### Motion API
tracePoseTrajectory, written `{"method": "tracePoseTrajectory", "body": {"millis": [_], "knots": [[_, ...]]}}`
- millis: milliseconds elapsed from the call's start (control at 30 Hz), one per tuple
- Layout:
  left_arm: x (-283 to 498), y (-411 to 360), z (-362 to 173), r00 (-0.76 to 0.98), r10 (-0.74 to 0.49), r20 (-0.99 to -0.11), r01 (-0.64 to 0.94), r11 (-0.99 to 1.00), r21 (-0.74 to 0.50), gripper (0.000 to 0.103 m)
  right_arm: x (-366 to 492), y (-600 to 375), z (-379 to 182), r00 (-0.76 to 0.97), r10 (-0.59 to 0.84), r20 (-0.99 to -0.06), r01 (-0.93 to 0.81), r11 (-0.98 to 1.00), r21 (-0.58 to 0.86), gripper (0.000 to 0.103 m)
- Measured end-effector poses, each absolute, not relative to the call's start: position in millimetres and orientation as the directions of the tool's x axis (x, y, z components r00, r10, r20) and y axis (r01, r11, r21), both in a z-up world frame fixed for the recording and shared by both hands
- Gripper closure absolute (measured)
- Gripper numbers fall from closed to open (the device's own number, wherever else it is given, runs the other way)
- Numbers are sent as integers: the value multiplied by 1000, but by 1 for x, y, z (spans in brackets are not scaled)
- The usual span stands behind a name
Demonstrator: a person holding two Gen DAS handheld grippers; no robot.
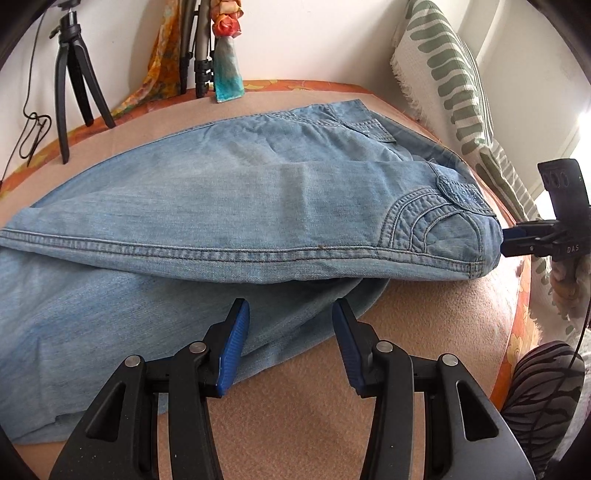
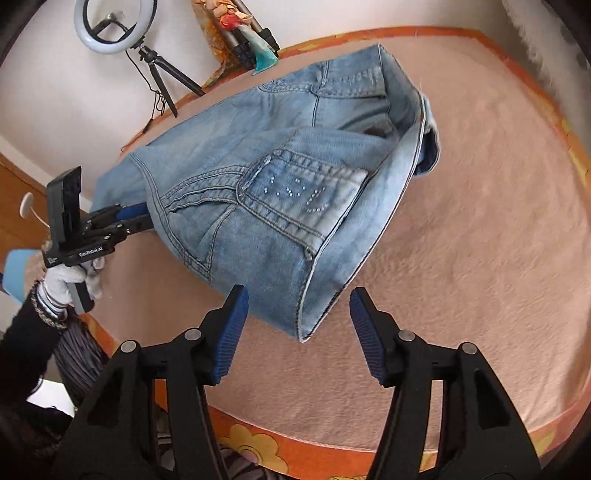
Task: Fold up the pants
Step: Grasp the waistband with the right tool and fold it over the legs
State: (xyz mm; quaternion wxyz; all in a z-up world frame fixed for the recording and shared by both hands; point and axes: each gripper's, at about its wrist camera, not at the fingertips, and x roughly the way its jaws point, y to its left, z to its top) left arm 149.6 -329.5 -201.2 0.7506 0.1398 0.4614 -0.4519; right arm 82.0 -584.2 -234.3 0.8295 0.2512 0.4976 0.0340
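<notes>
Light blue denim pants (image 1: 229,206) lie on a beige blanket (image 1: 424,332), one half folded over the other lengthwise. The waist end with a rhinestone back pocket (image 2: 306,192) points toward my right gripper. My left gripper (image 1: 290,317) is open and empty, just in front of the lower leg's edge. My right gripper (image 2: 299,306) is open and empty, its jaws on either side of the waistband corner (image 2: 306,328), not closed on it. In the left wrist view the right gripper (image 1: 517,240) sits at the pants' right end. In the right wrist view the left gripper (image 2: 136,218) sits at the pants' left side.
A black tripod (image 1: 74,74) and a ring light (image 2: 110,26) stand at the back left. Colourful cloth (image 1: 229,48) hangs by the wall. A green-striped white pillow (image 1: 454,85) lies at the right. The orange flowered bed edge (image 2: 258,439) runs along the front.
</notes>
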Motion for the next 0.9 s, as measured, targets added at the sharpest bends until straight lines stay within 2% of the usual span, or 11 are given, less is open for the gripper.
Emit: {"method": "tracePoseTrajectory", "body": {"millis": [133, 200, 267, 367, 667, 800, 900], "knots": [[150, -332, -201, 176, -539, -824, 808, 557, -191, 58, 83, -573, -247, 526, 399, -751, 152, 825, 545, 43], [150, -332, -201, 177, -537, -824, 807, 559, -191, 58, 85, -568, -246, 536, 418, -733, 130, 818, 561, 50], [150, -333, -202, 178, -535, -826, 808, 559, -188, 58, 85, -563, -240, 539, 397, -743, 114, 840, 531, 94], [149, -334, -204, 183, -529, -829, 814, 554, -174, 58, 83, -567, -220, 578, 370, -727, 107, 849, 517, 98], [150, -334, -205, 180, -535, -826, 818, 548, -177, 58, 114, -595, -122, 727, 213, -653, 110, 902, 417, 99], [149, -333, -205, 182, -537, -824, 821, 544, -173, 58, 151, -613, -106, 729, 129, -672, 152, 927, 344, 99], [149, -334, -206, 180, -538, -824, 827, 536, -169, 58, 176, -637, -106, 727, 114, -678, 197, 911, 364, 99]]}}
